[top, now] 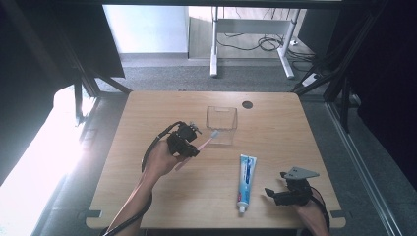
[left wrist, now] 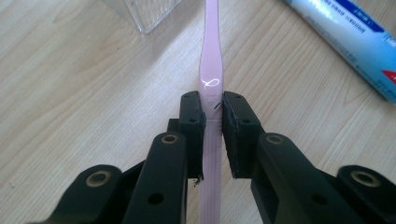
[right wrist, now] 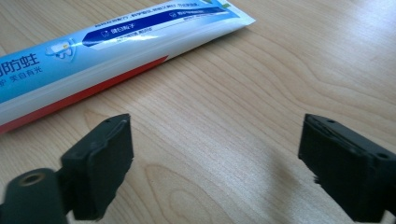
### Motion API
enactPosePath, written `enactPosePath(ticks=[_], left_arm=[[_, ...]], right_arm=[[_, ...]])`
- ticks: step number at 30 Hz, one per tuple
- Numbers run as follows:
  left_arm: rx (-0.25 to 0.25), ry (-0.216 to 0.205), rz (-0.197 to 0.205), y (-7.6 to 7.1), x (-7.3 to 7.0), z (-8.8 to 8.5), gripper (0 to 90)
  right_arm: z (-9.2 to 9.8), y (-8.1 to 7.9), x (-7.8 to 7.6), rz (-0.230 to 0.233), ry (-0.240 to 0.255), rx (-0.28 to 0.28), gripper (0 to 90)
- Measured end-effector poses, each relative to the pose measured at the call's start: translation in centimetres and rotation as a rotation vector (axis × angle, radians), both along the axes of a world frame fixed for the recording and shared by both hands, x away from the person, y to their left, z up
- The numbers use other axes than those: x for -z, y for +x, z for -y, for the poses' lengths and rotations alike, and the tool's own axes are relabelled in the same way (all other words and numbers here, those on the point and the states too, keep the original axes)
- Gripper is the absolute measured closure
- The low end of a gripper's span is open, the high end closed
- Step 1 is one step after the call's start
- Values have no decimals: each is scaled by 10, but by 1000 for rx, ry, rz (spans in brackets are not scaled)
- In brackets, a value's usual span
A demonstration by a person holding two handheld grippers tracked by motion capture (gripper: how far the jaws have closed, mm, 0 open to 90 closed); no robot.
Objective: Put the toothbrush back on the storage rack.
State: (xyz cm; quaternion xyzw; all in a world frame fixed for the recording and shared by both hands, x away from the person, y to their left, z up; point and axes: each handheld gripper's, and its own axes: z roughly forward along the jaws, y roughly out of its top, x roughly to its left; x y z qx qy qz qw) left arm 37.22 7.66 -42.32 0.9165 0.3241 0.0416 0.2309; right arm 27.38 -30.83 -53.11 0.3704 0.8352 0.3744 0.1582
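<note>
While the fingers [left wrist: 192, 122] of the left gripper [left wrist: 212, 109] pinch the pink toothbrush [left wrist: 211, 56] by its handle, one pad on each flat side, the handle runs straight out ahead of them and back between them toward the hand. Seen from the high view, the left gripper [top: 189, 141] carries the brush clear of the tabletop [top: 162, 105], with the bristle end [top: 214, 133] pointing away from the fingers and lying just at the near wall of the clear plastic box [top: 222, 124]. Beyond and to the right of these fingers lies the toothpaste tube [top: 247, 182], flat on the wood.

Over on the other side, the fingers [right wrist: 100, 161] of the right gripper [right wrist: 215, 163] stand spread wide with nothing but bare wood between them; the toothpaste tube [right wrist: 116, 44] lies just ahead and to their left, untouched. In the high view the right gripper [top: 275, 192] sits low near the table's front edge, close beside the tube's capped end.

My reading is that the step in hand is carrying the toothbrush to the box. The next move calls for lifting the bristle end over the rim, tipping the handle more upright, and spreading the left fingers only once the brush is inside. The tube looks set to follow.
</note>
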Motion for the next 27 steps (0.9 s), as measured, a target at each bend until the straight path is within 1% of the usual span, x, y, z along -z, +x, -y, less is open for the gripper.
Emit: enactPosePath(ticks=[1,2,3,5,11,16,18,23,25,27], left_arm=[[0,0,0,0,0,0,789],[-3,-7,3,0,-1,0,788],[-1,-10,8,1,-2,0,788],[2,-20,15,2,-5,1,788],[-9,-52,27,6,-10,1,789],[-16,-80,35,11,-16,1,789],[-14,-83,36,12,-18,0,789],[-22,-97,61,17,-25,3,789],[-24,-99,65,18,-26,3,788],[-26,-108,82,21,-30,5,789]], right_arm=[[0,0,0,0,0,0,85],[0,0,1,-8,2,-5,49],[0,0,1,-8,2,-5,49],[0,1,1,-12,10,-6,0],[1,1,1,-14,27,-8,0],[0,1,1,-17,22,-9,0],[0,1,1,-16,21,-9,0],[0,1,1,-13,19,-7,0],[0,1,1,-14,18,-7,0],[0,1,2,-14,16,-9,0]])
